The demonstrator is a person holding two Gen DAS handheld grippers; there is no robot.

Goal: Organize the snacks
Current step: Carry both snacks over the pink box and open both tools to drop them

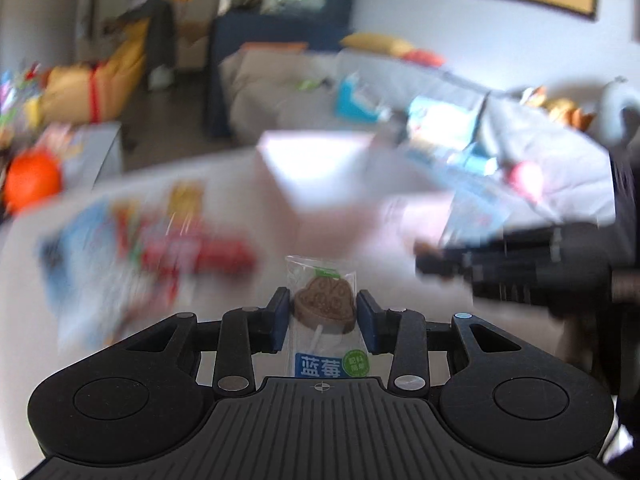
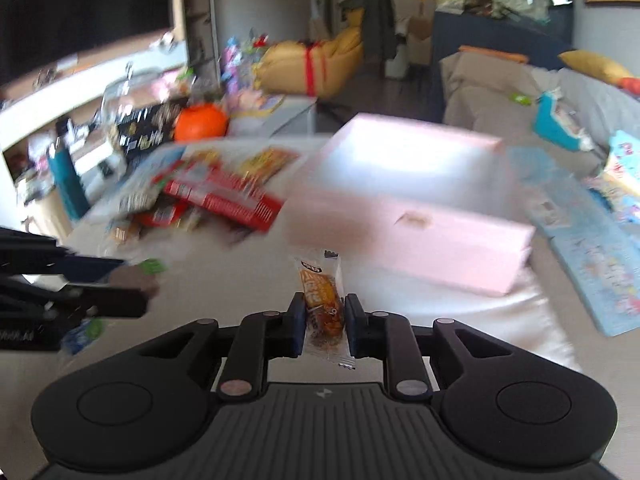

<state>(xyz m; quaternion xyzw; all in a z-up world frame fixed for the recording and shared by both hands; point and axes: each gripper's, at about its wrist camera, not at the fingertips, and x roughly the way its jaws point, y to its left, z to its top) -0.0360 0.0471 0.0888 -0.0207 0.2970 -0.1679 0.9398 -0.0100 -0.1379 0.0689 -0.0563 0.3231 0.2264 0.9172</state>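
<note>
My left gripper (image 1: 322,306) is shut on a wrapped brown heart-shaped lollipop (image 1: 325,307) with a blue label, held above the white table (image 1: 224,184). My right gripper (image 2: 323,312) is shut on a small orange snack packet (image 2: 323,308). A pink box (image 2: 408,200) stands on the table ahead; it also shows blurred in the left wrist view (image 1: 336,176). A pile of snack packs with a red box (image 2: 224,196) lies to its left, also in the left wrist view (image 1: 160,240). The right gripper shows at the right in the left wrist view (image 1: 500,268); the left gripper shows at the left in the right wrist view (image 2: 80,284).
Blue printed packs (image 2: 592,248) lie right of the pink box. A grey sofa (image 1: 400,88) with cushions stands behind the table. An orange ball (image 2: 200,122) and a low cluttered shelf (image 2: 52,128) are at the far left. Both views are motion-blurred.
</note>
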